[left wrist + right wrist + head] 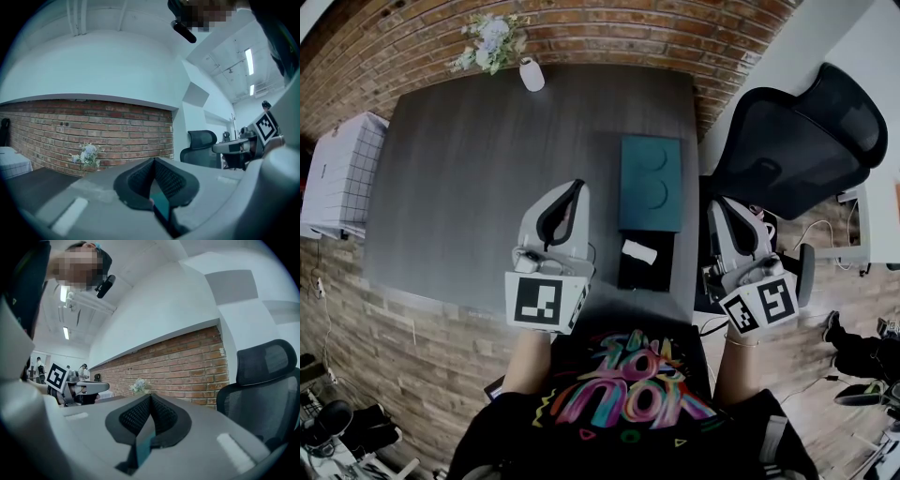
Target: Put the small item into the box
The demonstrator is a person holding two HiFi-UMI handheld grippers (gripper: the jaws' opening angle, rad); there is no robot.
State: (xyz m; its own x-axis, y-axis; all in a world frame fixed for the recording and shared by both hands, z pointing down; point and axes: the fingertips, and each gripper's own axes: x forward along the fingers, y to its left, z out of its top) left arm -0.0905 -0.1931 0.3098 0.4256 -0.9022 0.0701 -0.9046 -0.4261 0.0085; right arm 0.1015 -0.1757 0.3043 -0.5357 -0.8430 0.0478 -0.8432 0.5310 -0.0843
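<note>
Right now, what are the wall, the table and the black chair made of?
The wall looks like rough red-brown brick: you can see the rows and pale mortar lines. The table seems dark, matte wood or a wood-look top, with faint streaky grain. The chair has a back that looks like black mesh, probably on a plastic frame.

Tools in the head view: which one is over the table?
The left tool, held over the dark table beside the teal box. The right tool is past the table's right edge, next to the office chair.
</note>
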